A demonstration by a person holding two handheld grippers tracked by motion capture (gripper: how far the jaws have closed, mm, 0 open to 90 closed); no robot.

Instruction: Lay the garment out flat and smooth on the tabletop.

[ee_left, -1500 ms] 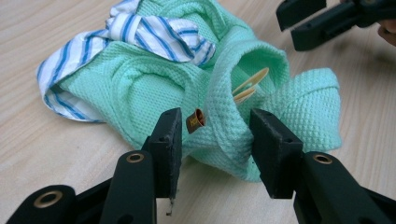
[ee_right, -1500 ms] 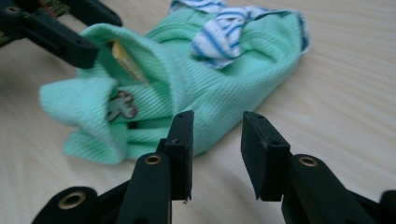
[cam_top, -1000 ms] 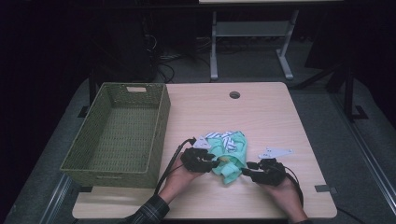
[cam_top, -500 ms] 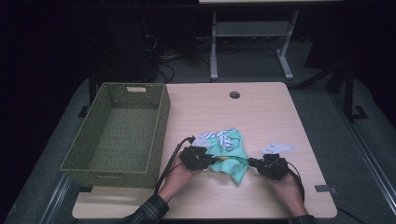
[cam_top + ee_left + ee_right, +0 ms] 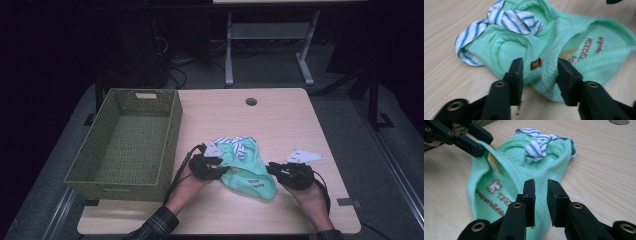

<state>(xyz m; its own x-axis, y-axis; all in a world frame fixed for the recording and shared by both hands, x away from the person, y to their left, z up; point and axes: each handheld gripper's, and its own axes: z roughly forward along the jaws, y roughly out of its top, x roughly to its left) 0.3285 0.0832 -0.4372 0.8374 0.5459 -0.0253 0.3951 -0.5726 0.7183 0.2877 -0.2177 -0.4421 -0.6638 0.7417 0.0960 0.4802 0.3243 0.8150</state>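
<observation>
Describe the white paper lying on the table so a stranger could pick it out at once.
Start at the wooden table and skip the green basket on its left side. Go to the mint-green garment near the front edge; the white paper lies just to its right, beyond the right tongs. It is flat, pointed and plain white with tiny dark marks, unlike the striped cloth.

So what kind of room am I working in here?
Probably a lab or recording workspace, not a home: a light wooden desk with a cable hole, grey carpet, a metal stand and loose cables in the dark behind.
</observation>
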